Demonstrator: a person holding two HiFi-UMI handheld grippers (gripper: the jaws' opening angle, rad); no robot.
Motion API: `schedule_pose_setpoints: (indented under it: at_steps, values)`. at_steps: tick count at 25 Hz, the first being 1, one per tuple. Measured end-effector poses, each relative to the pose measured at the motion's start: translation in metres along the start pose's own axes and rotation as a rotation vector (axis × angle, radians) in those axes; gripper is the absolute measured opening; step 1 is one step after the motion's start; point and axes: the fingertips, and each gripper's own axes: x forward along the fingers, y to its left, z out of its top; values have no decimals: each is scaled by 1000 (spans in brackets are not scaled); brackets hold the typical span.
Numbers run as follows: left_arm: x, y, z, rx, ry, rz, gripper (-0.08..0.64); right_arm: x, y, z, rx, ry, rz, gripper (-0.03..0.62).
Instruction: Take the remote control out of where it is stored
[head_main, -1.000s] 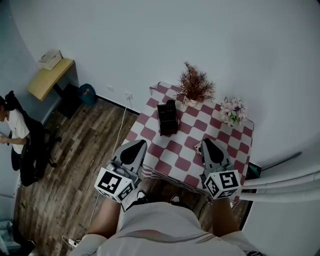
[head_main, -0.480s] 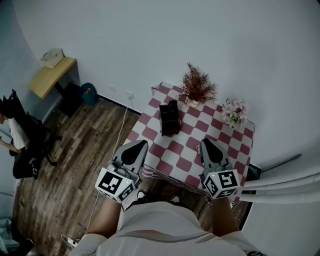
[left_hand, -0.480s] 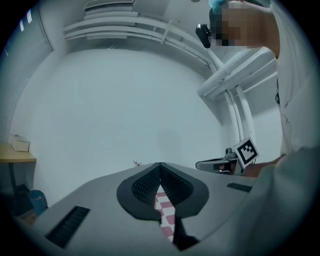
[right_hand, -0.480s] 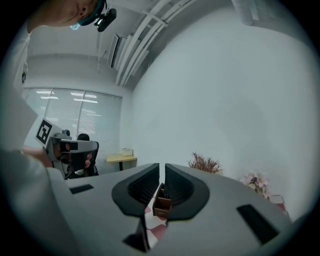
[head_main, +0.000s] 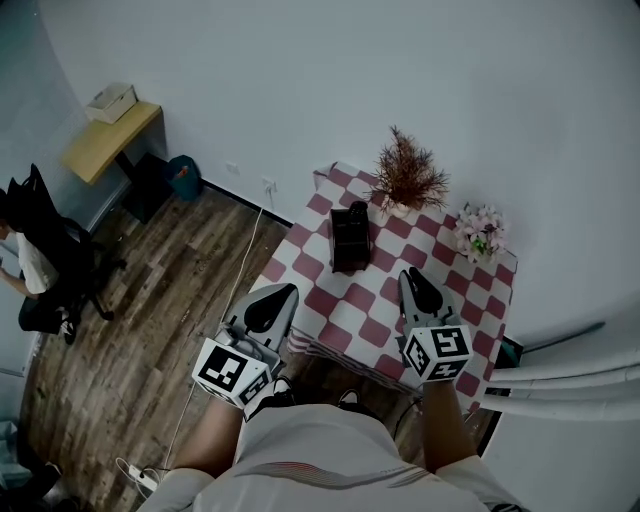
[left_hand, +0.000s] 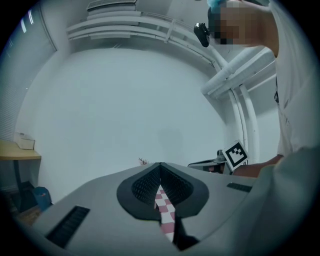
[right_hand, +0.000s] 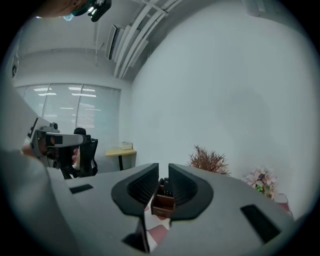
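Our checkered worktop (head_main: 345, 300) meets the white wall (head_main: 300, 90), above the wood floor (head_main: 170, 290). The remote control (head_main: 356, 212) stands in the dark holder (head_main: 350, 245). The left gripper (head_main: 283, 293) has its jaws together; the right gripper (head_main: 412, 276) has its jaws slightly apart and empty.

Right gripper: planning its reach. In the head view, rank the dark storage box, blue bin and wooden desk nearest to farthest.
1. dark storage box, just ahead, slightly left
2. blue bin, well off left
3. wooden desk, far left
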Motion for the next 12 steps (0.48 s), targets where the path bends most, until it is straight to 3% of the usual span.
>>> schedule_pose_setpoints:
  at_steps: [3,5,12]
  values:
    - [-8,10,-7,-11,13,21,8,35,-4,-16,2,26,-30,55]
    - [-14,19,-12,-14,23,35,8,60,-3,-29,23,51,-36,120]
    - [-30,51,-29,-20,58,71,8,144,-7,-73,71,146,-87,173]
